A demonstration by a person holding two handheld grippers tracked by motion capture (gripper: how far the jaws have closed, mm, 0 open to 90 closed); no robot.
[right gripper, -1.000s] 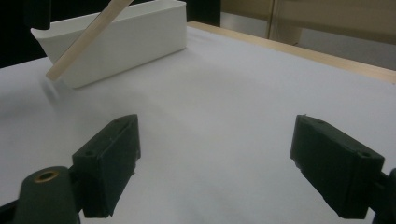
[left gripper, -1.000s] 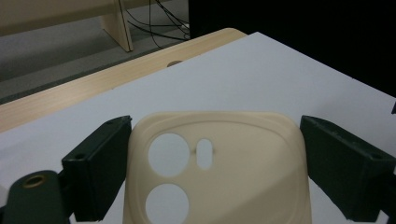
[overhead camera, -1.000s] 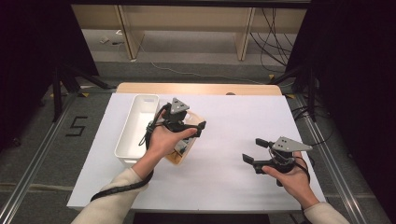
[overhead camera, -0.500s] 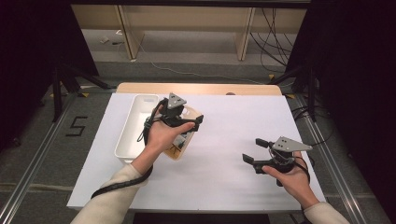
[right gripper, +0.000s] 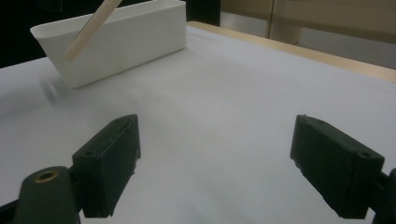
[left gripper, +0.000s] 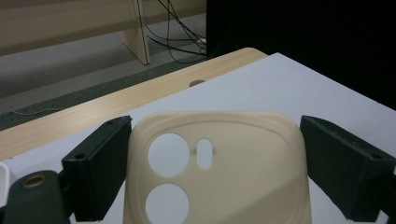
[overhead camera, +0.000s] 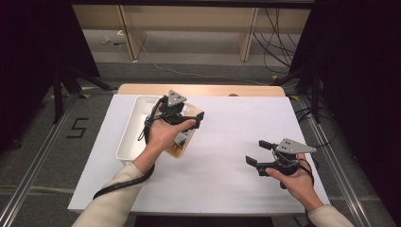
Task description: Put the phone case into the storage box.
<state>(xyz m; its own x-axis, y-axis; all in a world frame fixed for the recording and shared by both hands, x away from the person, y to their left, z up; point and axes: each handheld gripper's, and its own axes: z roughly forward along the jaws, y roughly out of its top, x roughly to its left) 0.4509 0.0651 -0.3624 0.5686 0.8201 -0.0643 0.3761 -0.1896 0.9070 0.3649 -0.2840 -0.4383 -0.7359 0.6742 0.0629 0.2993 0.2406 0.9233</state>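
A beige phone case (left gripper: 224,177) with round camera cut-outs sits between the black jaws of my left gripper (left gripper: 212,168), and both pads press on its sides. In the high view the left gripper (overhead camera: 189,120) holds the phone case (overhead camera: 182,144) tilted above the right rim of a white bin (overhead camera: 135,130). My right gripper (overhead camera: 255,152) hovers low over the white sheet at the right, jaws wide apart with nothing between them. The right gripper view shows its jaws (right gripper: 215,163) over bare sheet, with the bin (right gripper: 116,39) and the case's edge (right gripper: 88,30) farther off.
A white sheet (overhead camera: 227,184) covers the table, with a wooden strip (overhead camera: 203,90) along the far edge. The long white bin stands at the left. Beyond the table are shelf legs and cables on the floor.
The left hand with the phone case has shifted slightly away and toward the bin. The right hand has stayed in place.
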